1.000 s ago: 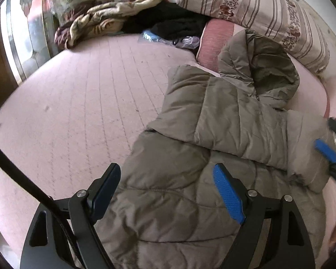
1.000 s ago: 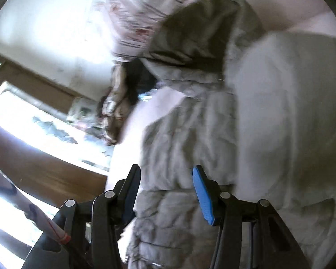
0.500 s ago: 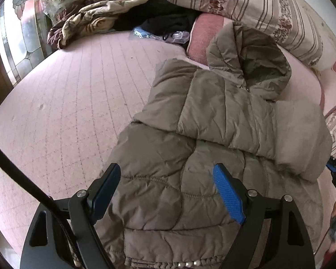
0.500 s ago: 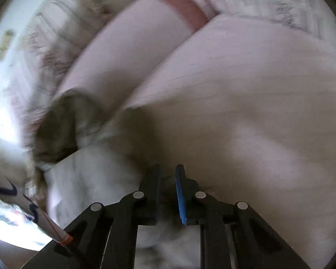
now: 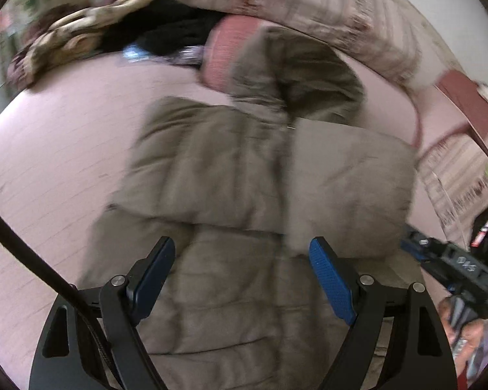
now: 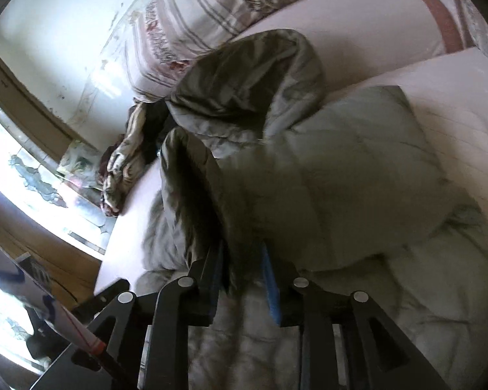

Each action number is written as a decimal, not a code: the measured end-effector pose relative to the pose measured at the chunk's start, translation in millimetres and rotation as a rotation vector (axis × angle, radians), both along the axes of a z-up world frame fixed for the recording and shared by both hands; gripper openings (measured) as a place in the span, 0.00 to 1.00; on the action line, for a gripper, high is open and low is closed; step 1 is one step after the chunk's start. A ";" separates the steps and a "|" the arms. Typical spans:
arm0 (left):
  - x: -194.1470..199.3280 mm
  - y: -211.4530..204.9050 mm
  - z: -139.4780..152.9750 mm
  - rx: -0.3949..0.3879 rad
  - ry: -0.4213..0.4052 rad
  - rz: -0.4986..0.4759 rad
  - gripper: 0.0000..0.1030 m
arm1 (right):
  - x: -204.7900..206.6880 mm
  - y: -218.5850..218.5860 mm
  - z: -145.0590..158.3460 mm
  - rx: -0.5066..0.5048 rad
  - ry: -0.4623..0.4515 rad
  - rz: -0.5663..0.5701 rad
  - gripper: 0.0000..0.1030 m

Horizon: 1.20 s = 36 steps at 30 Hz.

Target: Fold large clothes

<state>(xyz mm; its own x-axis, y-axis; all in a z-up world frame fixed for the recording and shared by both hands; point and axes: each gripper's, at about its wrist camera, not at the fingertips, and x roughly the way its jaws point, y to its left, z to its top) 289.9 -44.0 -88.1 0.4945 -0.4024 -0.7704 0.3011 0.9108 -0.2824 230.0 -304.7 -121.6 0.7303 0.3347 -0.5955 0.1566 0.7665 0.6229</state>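
striped pillow (image 5: 309, 3) propped at head of bed (image 5: 65, 149), beyond jacket's hood (image 5: 302, 78). pink cushion (image 5: 224, 48) touching hood, on its left. crumpled patterned blanket (image 5: 78, 35) plus dark clothes (image 5: 166, 32) piled at far left of the pillow, well apart from jacket. stained-glass window (image 6: 39, 188) behind that pile. nothing lying on the jacket.

olive quilted puffer jacket (image 5: 231, 195) flat on pink bedsheet, hood toward pillow, both sleeves folded across chest, right sleeve (image 5: 348, 188) on top. view motion-blurred.

left claw (image 5: 240, 279) spread wide, hovering over jacket's lower body, nothing between pads. right claw (image 6: 242, 279) at jacket's right edge, pinching a raised ridge of olive fabric, jaws opening.
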 end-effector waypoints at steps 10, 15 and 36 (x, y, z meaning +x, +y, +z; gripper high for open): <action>16.9 -93.8 21.3 0.051 0.007 -0.063 0.81 | -35.6 -57.2 19.8 -0.117 -0.039 -0.161 0.26; 10.5 -145.0 25.2 0.204 -0.078 -0.073 0.81 | -55.5 -114.6 16.3 -0.037 -0.026 -0.324 0.34; 7.7 -163.6 12.4 0.494 -0.162 -0.039 0.27 | -68.8 -120.7 6.2 -0.100 0.029 -0.306 0.34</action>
